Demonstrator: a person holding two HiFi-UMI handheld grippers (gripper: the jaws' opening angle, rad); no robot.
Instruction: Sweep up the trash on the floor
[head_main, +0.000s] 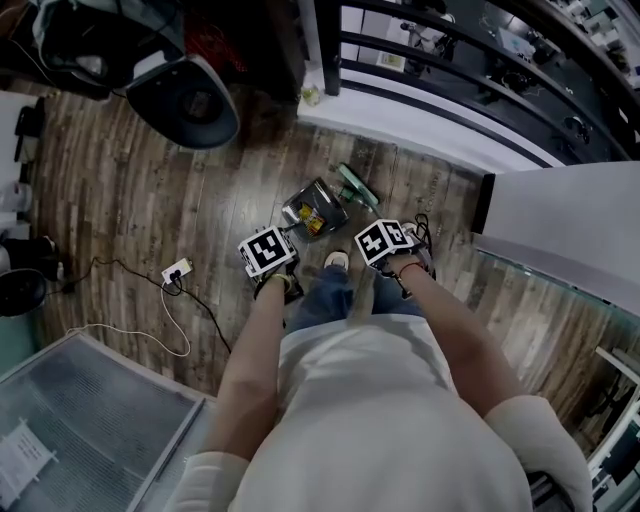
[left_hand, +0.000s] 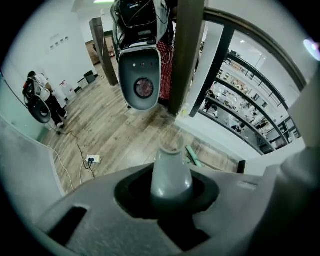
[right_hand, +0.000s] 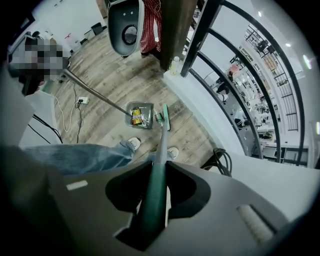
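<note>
Wood-plank floor, head view: the left hand-held gripper and right hand-held gripper stand side by side before the person's legs. 1 dustpan lies ahead with the trash already inside it and 1 green broom head just beside it. Left gripper view: jaws pinched on the grey dustpan handle. Right gripper view: jaws clamped on the green broom handle; 2 shoes show near the pan. Judgement: hold the pan lip flat to the floor, sweep short strokes toward its mouth, then lift level. Count: 2 grippers, 1 broom, 1 pan, 1 small trash heap, pieces uncountable.
</note>
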